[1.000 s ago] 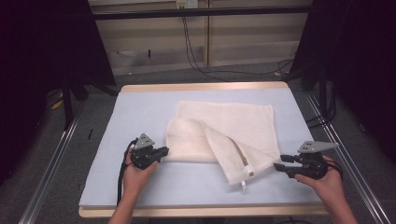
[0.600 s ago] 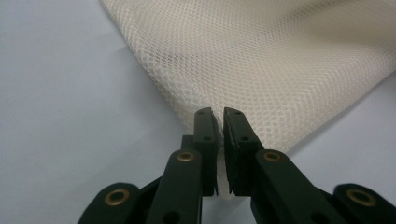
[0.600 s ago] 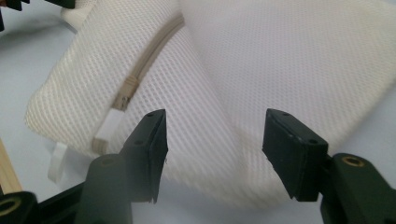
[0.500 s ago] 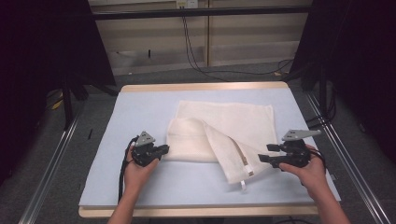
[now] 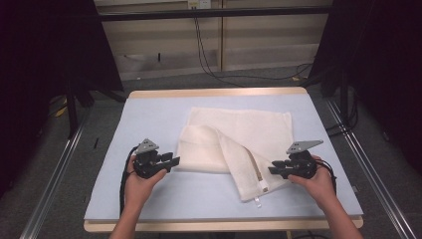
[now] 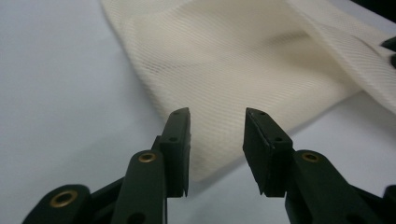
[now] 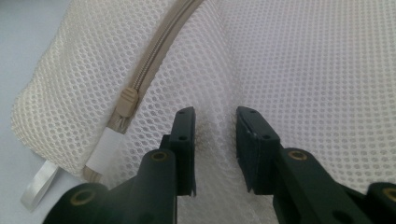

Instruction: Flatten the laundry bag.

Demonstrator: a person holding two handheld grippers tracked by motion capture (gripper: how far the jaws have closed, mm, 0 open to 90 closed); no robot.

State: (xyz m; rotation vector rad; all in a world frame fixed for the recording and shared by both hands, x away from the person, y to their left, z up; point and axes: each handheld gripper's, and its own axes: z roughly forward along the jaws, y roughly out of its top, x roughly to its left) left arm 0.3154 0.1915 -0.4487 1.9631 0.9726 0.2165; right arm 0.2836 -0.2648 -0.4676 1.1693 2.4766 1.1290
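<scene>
A cream mesh laundry bag [image 5: 239, 144] with a beige zipper [image 7: 154, 60] lies partly folded at the middle of a pale blue table mat [image 5: 149, 119], one flap doubled diagonally toward the near edge. Broad bare mat surrounds it on the left, far and near sides; its right edge runs closer to the mat's border. The left gripper [image 5: 171, 162], held in the person's left hand [image 5: 139, 179], sits at the bag's near-left corner with its jaws parted; the left gripper view shows the corner of the fabric below the gap, apparently not pinched. Those jaws have just been opening. The right gripper [image 5: 272, 169], in the right hand [image 5: 316, 181], is at the flap's right edge, just beside the zipper pull [image 7: 127, 100] and a white ribbon tab [image 7: 39, 184]. Its jaws have just been closing and stand either side of a raised ridge of mesh; whether the pads press it is hard to tell. Compared with a second ago, the right gripper has come in from the mat's right side to the bag, while the bag lies as before.
</scene>
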